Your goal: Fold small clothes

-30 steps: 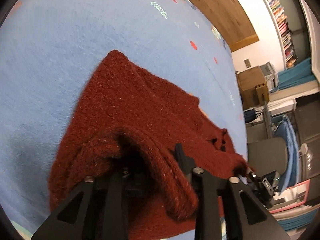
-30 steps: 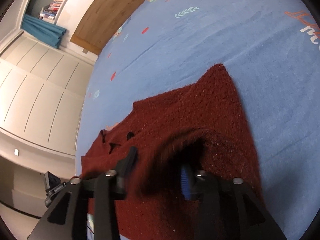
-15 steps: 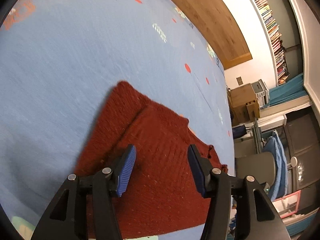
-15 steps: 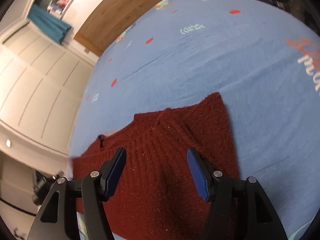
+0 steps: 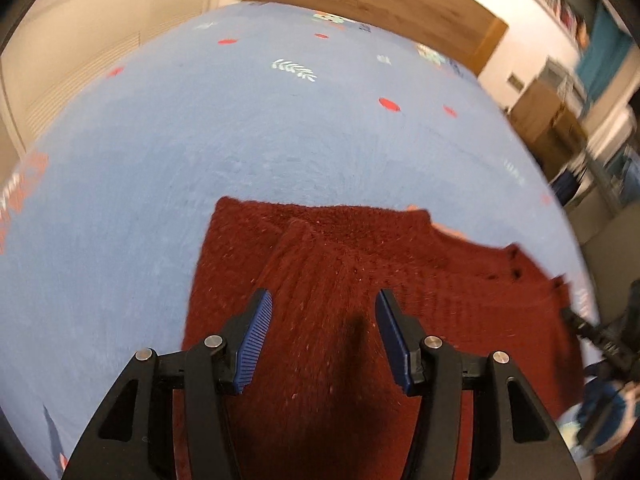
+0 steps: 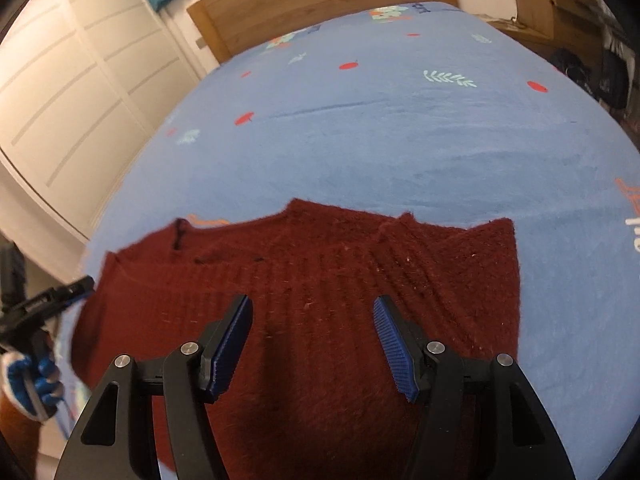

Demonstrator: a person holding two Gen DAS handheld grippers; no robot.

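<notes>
Both wrist views close above, angled down, sharing red sweater (image 5: 360, 280) on blue bedspread (image 6: 400, 140)

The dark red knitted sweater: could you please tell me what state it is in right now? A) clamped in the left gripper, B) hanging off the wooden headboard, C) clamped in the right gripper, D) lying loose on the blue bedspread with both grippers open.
D: the sweater lies on the blue bedspread, and both the left gripper and right gripper are open with nothing between their pads.
</notes>
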